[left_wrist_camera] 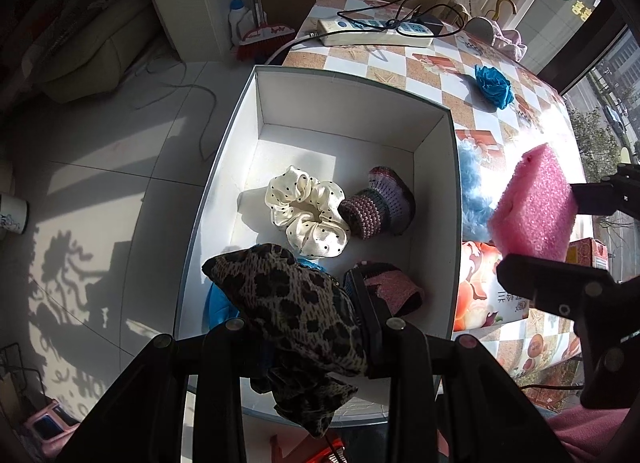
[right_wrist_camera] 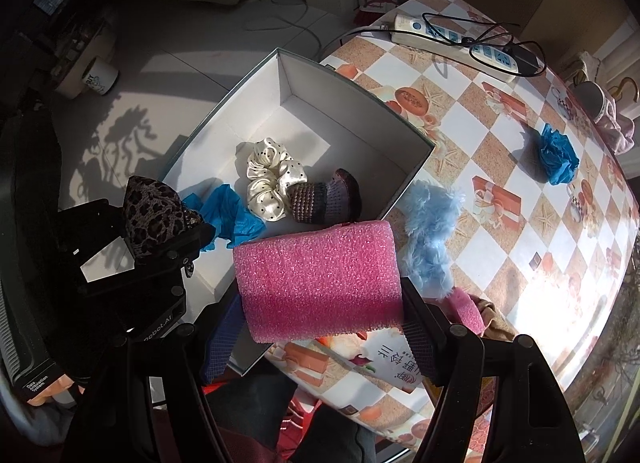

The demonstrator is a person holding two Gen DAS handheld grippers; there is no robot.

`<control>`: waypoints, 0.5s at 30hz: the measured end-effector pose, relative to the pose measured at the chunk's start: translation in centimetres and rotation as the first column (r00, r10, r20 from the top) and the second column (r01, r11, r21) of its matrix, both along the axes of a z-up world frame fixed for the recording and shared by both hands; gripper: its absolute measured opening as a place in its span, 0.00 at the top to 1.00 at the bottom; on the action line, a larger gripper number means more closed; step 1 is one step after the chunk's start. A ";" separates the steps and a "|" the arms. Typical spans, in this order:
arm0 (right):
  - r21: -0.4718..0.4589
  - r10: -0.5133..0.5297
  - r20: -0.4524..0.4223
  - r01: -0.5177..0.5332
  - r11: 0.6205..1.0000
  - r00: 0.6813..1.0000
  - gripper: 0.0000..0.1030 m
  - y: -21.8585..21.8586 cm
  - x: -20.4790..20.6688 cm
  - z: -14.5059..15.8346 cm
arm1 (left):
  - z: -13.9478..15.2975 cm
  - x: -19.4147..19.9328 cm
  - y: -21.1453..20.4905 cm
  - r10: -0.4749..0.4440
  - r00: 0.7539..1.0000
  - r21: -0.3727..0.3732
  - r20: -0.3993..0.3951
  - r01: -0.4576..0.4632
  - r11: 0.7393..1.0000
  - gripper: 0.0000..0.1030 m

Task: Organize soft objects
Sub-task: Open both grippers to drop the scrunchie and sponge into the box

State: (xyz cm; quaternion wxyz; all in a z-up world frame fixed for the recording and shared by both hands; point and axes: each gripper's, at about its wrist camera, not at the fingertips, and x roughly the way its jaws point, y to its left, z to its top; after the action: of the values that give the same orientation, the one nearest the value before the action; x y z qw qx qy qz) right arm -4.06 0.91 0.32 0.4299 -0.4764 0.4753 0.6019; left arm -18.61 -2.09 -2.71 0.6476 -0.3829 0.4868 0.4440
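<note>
Left gripper [left_wrist_camera: 300,327] points steeply down, jaws clamped narrow on leopard-print cloth [left_wrist_camera: 296,303]. Right gripper [right_wrist_camera: 320,311] also steeply down, jaws set wide, pressing pink foam block [right_wrist_camera: 316,279] (ends apparently touching both pads).

A home is showing: beyond the tongs, a checked tablecloth [right_wrist_camera: 500,135], tiled floor [left_wrist_camera: 100,183], sofa [left_wrist_camera: 96,47] and broom [left_wrist_camera: 264,37] are sitting.
</note>
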 end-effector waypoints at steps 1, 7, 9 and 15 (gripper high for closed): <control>0.002 0.003 0.002 -0.003 1.000 1.000 0.29 0.2 -0.1 0.0 | -0.1 -0.2 0.0 0.005 1.000 -0.001 -0.002 -0.005 1.000 0.66; 0.006 0.013 0.015 -0.013 1.000 1.000 0.29 1.4 -0.6 -0.3 | -0.5 -0.8 0.0 0.025 1.000 -0.008 -0.015 -0.025 1.000 0.66; 0.000 0.013 0.016 -0.013 1.000 1.000 0.29 1.6 -0.7 -0.6 | -0.7 -0.9 0.0 0.026 1.000 -0.012 -0.017 -0.026 1.000 0.66; -0.009 0.021 0.022 -0.021 1.000 1.000 0.29 1.9 -1.3 -1.0 | -1.0 -0.9 -0.1 0.029 0.999 -0.021 -0.020 -0.029 0.999 0.66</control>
State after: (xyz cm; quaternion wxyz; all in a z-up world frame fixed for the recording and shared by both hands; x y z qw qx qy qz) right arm -5.37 2.85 -0.65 0.4266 -0.4897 0.4682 0.5991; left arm -19.50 -2.21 -3.74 0.6322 -0.3925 0.4923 0.4517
